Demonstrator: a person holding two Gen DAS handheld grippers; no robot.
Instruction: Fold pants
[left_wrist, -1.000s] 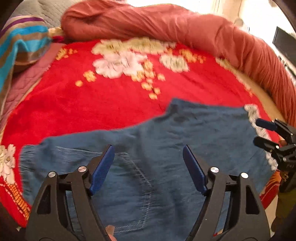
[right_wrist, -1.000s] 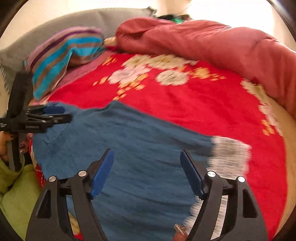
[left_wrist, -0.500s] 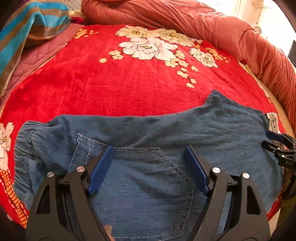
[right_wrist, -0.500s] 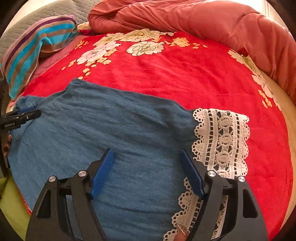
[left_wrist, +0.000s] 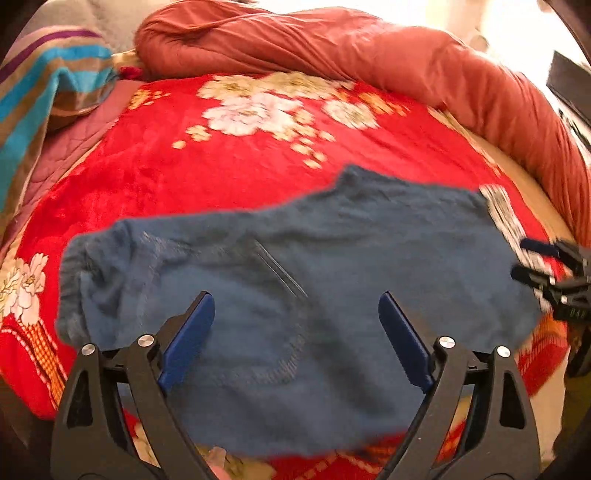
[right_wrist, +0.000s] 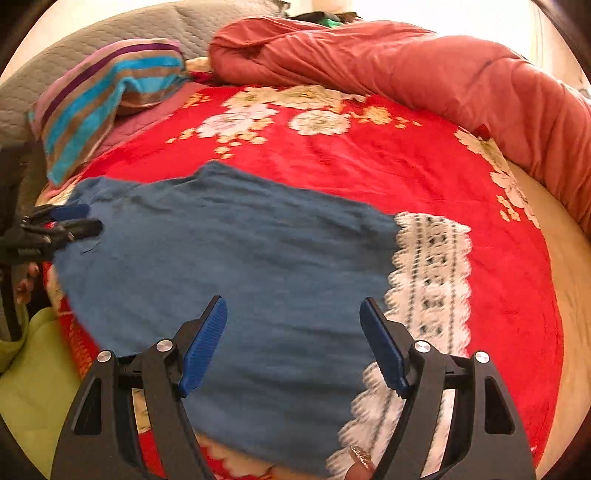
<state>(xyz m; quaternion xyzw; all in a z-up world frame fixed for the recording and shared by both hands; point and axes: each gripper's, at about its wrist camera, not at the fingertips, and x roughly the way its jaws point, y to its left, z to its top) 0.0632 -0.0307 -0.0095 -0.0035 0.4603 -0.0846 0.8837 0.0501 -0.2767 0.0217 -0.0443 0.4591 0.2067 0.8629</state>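
A bed covered by a red flowered blanket (right_wrist: 388, 162) carried blue pants (right_wrist: 240, 258) spread flat near its front edge. A rolled quilt (right_wrist: 424, 62) and striped pillow (right_wrist: 107, 96) lay behind.

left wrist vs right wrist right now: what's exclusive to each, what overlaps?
Left wrist only: the pants' back pocket stitching and the bunched waistband end.

Right wrist only: the full white lace hem, a lime-green cloth at lower left, the grey quilted headboard.

Both: the blue pants flat on the red floral blanket, the rust duvet, the striped pillow, and the left gripper and right gripper, both open.
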